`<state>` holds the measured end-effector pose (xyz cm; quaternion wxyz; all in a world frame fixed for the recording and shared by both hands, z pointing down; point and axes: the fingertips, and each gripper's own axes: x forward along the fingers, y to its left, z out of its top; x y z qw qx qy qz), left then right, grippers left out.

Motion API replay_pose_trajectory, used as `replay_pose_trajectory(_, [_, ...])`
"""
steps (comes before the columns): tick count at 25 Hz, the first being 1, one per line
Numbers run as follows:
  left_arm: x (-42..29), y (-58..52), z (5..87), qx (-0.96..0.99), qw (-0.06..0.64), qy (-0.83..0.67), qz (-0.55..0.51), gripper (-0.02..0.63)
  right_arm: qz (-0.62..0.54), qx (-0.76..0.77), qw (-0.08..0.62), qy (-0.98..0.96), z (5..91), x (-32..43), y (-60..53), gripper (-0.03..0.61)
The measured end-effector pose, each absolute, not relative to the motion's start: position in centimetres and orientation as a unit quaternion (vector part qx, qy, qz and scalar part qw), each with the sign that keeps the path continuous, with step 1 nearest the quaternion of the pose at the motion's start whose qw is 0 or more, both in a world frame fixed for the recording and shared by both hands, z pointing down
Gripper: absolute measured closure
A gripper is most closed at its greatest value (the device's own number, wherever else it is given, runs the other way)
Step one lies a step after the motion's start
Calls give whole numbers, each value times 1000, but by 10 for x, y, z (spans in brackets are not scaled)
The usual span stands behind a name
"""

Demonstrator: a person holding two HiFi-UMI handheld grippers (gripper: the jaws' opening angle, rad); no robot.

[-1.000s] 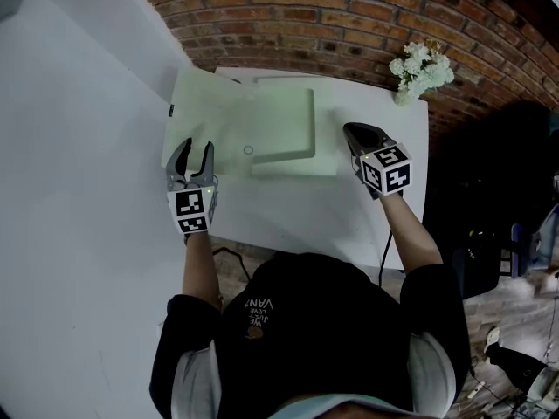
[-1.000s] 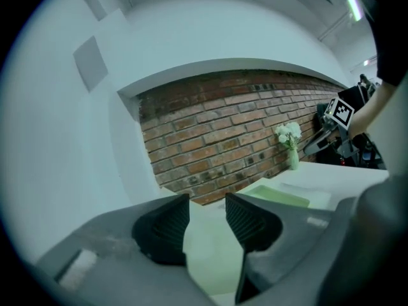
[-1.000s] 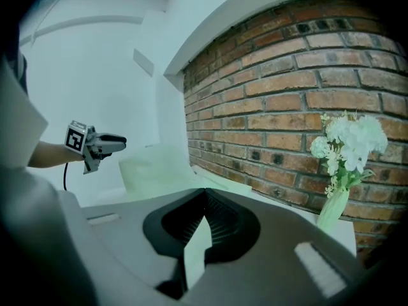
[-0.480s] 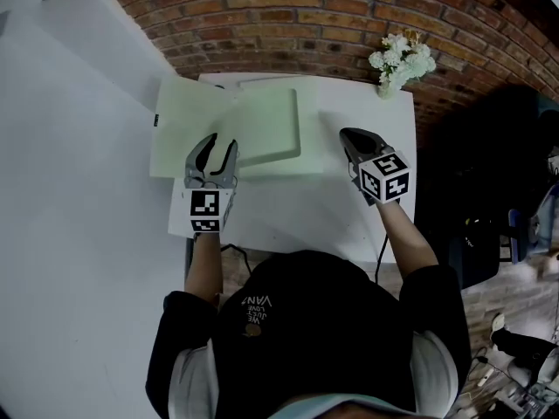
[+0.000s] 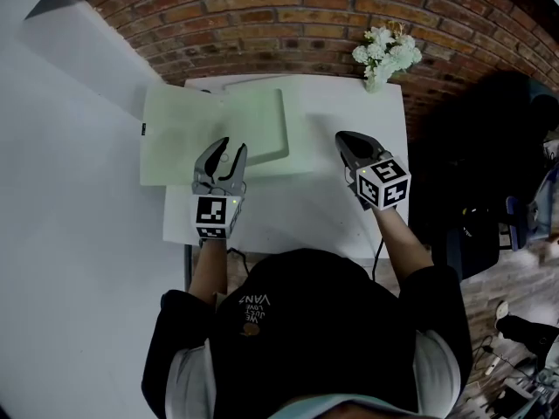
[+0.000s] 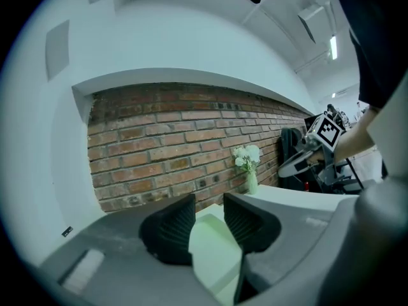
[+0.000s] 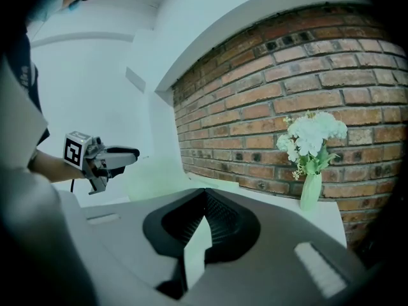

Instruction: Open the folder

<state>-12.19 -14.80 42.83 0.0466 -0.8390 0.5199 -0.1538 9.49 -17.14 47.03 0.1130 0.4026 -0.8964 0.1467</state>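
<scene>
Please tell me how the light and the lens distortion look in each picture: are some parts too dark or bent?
Head view: the corners fall into black, the person's dark top is underexposed, the white table is bright. Left gripper view: strong fisheye, a black round border, the brick wall bows. Right gripper view: the same bending; the flowers look fairly clear.

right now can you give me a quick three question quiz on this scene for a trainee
1. True or false: the flat pale green folder lies open on the white rectangular table.
2. The white flowers in a pale vase stand: A on the folder, B at the table's far right corner by the red brick wall, C at its near left corner.
3. Which gripper's jaws are together?
Key: 1 true. 2 B. 3 the right gripper; the left gripper has jaws apart, just closing a little, gripping nothing.
</scene>
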Motion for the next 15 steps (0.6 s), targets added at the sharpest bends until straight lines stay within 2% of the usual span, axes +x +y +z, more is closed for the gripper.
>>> replay_pose_trajectory(11, [-88, -132, 434, -859, 37, 492, -137, 539, 159, 424, 89, -887, 472, 106, -158, 577])
replay_pose_trajectory(15, [-85, -128, 434, -861, 36, 490, -133, 584, 162, 429, 71, -886, 468, 106, -150, 577])
